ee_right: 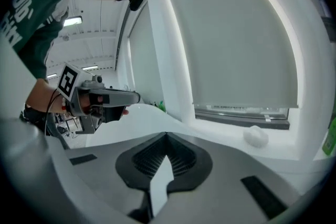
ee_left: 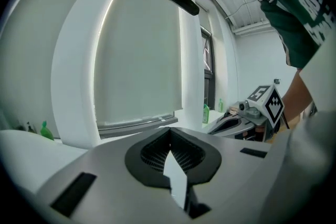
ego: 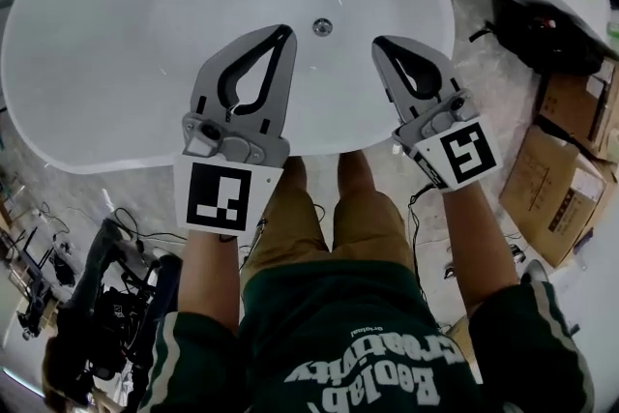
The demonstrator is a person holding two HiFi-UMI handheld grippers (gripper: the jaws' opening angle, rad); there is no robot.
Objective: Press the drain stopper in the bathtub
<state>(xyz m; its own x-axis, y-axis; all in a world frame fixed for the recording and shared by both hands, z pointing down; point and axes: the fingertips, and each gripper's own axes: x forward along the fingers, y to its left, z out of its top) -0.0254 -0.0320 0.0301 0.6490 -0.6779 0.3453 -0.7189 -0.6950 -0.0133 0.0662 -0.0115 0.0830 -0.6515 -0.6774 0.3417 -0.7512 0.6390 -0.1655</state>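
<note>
While over bathtub (ego: pixel 116 34), claws (ego: pixel 283 31) (ego: pixel 379 43) closed, empty

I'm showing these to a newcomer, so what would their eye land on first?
The big white bathtub fills the top of the head view, with its small round drain stopper on the floor. Over it hang the left gripper and right gripper, jaws shut and empty, the stopper showing between their tips.
</note>
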